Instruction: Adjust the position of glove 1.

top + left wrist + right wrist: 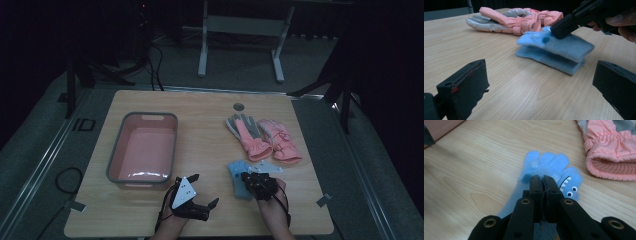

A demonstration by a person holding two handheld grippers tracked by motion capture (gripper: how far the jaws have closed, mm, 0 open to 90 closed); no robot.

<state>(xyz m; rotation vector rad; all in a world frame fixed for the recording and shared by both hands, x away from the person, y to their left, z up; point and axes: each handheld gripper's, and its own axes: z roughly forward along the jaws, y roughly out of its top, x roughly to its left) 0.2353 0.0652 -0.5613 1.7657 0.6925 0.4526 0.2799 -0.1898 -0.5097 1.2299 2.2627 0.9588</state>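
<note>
The right gripper (543, 178), jaws pressed together, rests on the blue fleece gloves (549, 165) near the tabletop's (210, 150) front edge. The left gripper (541, 82) hangs with jaws apart, holding nothing.

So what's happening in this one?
A person works at a wooden table with a gripper in each hand. The right gripper, jaws shut, is down on the blue gloves; whether it pinches the fabric is unclear. The left gripper waits open nearby. Pink gloves lie beyond, a pink bin to the left.

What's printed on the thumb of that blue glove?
A white toothy mouth and two googly eyes on the blue glove; clearest in the right gripper view.
</note>
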